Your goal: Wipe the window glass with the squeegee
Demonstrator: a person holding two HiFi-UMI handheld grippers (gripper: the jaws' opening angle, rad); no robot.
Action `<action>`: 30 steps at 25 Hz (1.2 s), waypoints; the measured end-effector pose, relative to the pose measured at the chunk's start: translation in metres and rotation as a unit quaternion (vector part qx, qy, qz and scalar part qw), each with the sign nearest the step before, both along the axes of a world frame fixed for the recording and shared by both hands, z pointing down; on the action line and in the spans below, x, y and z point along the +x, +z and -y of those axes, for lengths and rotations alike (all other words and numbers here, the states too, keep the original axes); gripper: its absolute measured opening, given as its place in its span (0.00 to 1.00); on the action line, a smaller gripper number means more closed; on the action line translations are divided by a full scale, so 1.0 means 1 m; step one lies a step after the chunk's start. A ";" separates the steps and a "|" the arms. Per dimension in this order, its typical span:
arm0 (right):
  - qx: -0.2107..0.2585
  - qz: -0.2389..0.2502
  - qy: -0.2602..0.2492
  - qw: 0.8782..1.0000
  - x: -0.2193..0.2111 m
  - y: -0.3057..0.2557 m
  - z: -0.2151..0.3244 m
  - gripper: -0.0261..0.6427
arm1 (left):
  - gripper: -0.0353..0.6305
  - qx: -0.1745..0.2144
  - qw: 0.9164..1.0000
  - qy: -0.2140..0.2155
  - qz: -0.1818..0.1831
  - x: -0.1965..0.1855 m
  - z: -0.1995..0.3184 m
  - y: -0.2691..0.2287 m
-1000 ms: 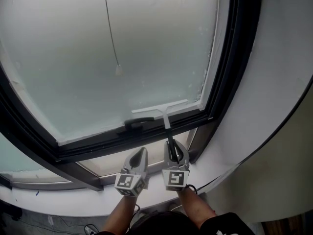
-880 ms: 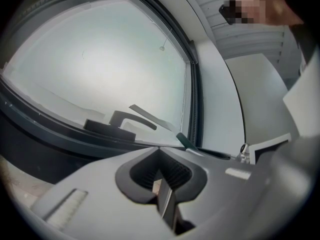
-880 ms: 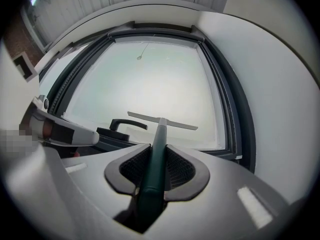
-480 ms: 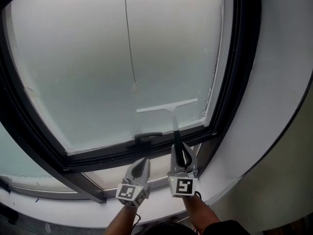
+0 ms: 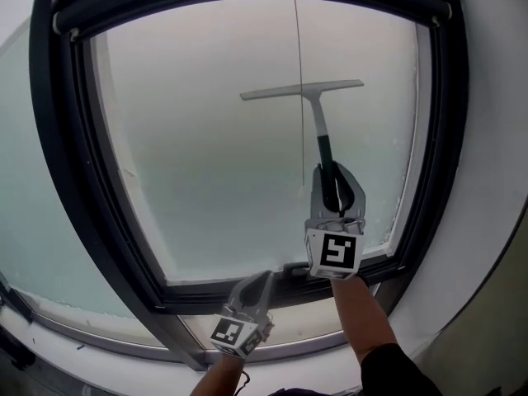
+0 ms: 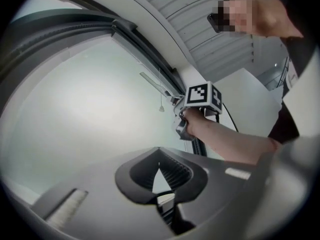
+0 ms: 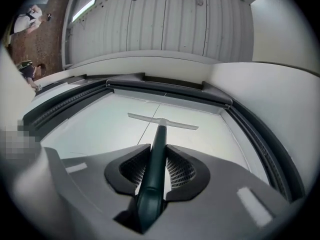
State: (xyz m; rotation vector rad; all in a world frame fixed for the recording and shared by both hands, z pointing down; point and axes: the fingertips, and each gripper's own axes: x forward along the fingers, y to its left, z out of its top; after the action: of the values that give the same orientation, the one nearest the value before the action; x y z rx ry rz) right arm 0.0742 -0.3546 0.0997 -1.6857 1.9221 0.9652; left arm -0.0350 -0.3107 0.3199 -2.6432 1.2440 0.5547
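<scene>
jaws of the right gripper (image 5: 334, 172) are clamped on the dark green handle of the squeegee (image 5: 316, 114), whose pale blade lies level against the upper part of the window glass (image 5: 206, 155), where a thin cord (image 5: 298, 40) hanging down the pane crosses it. jaws of the left gripper (image 5: 264, 279) are together with nothing between them, and it sits low by the bottom rail of the dark window frame (image 5: 70, 139), below and left of the right one. seen from the left gripper view, the person's right hand (image 6: 192, 123) grips the other tool just under its marker cube (image 6: 204, 95).
</scene>
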 end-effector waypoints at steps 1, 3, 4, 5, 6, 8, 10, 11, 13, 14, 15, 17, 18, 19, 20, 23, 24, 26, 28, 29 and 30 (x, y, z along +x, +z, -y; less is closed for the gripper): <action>0.006 0.005 0.001 1.000 -0.007 -0.013 0.003 0.18 | 0.05 0.005 1.000 -0.005 0.002 -0.007 0.000 -0.004; 0.008 0.021 0.000 1.000 -0.019 -0.032 0.006 0.18 | 0.05 0.008 1.000 -0.012 0.005 -0.020 0.002 -0.007; 0.007 0.028 -0.001 1.000 -0.025 -0.037 0.007 0.18 | 0.05 0.008 1.000 -0.014 0.006 -0.026 0.003 -0.006; 0.006 0.031 0.000 1.000 -0.030 -0.040 0.009 0.18 | 0.05 0.007 1.000 -0.016 0.008 -0.031 0.004 -0.005; 0.007 0.031 0.004 0.999 -0.034 -0.041 0.010 0.18 | 0.05 0.006 1.000 -0.017 0.009 -0.036 0.005 -0.004; 0.010 0.033 0.011 0.999 -0.043 -0.043 0.013 0.18 | 0.05 0.006 1.000 -0.019 0.012 -0.043 0.008 -0.004; 0.010 0.039 0.014 0.999 -0.049 -0.044 0.016 0.18 | 0.05 0.008 1.000 -0.015 0.015 -0.046 0.009 -0.004; 0.010 0.042 0.014 0.999 -0.051 -0.045 0.017 0.18 | 0.05 0.008 1.000 -0.012 0.016 -0.046 0.009 -0.003; 0.012 0.052 0.012 0.999 -0.053 -0.048 0.017 0.18 | 0.05 0.007 1.000 -0.005 0.017 -0.046 0.010 -0.002; 0.013 0.055 0.012 0.998 -0.053 -0.048 0.016 0.18 | 0.05 0.005 1.000 -0.002 0.017 -0.047 0.010 0.000; 0.012 0.054 0.014 0.998 -0.052 -0.047 0.017 0.18 | 0.05 0.002 1.000 0.001 0.016 -0.047 0.011 0.001; 0.011 0.052 0.018 0.998 -0.051 -0.044 0.017 0.18 | 0.05 -0.002 1.000 0.006 0.015 -0.048 0.011 0.002; 0.012 0.054 0.019 0.998 -0.050 -0.043 0.017 0.18 | 0.05 -0.004 1.000 0.007 0.015 -0.049 0.012 0.002; 0.013 0.056 0.018 0.998 -0.050 -0.042 0.016 0.18 | 0.05 -0.004 1.000 0.008 0.016 -0.050 0.013 0.001; 0.013 0.057 0.017 0.998 -0.050 -0.040 0.016 0.18 | 0.05 -0.004 1.000 0.009 0.017 -0.050 0.014 0.000; 0.008 0.052 0.018 0.998 -0.049 -0.035 0.016 0.18 | 0.05 -0.001 1.000 0.012 0.021 -0.047 0.017 -0.001; 0.006 0.048 0.020 0.999 -0.049 -0.032 0.016 0.18 | 0.05 0.001 1.000 0.013 0.022 -0.046 0.017 -0.002; 0.003 0.044 0.020 0.999 -0.049 -0.028 0.015 0.18 | 0.05 0.002 1.000 0.014 0.022 -0.045 0.018 -0.003; 0.000 0.042 0.019 0.999 -0.049 -0.025 0.014 0.18 | 0.05 0.003 1.000 0.015 0.022 -0.043 0.019 -0.004; -0.001 0.041 0.018 0.999 -0.049 -0.023 0.014 0.18 | 0.05 0.003 1.000 0.015 0.021 -0.042 0.019 -0.004; -0.003 0.041 0.018 0.999 -0.049 -0.020 0.013 0.18 | 0.05 0.002 1.000 0.016 0.020 -0.042 0.020 -0.004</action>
State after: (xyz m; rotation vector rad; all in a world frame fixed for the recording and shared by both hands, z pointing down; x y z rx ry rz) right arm 0.0250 -0.3678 0.0792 -1.7408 1.8508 0.8895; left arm -0.0766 -0.3303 0.3156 -2.6620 1.1893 0.5054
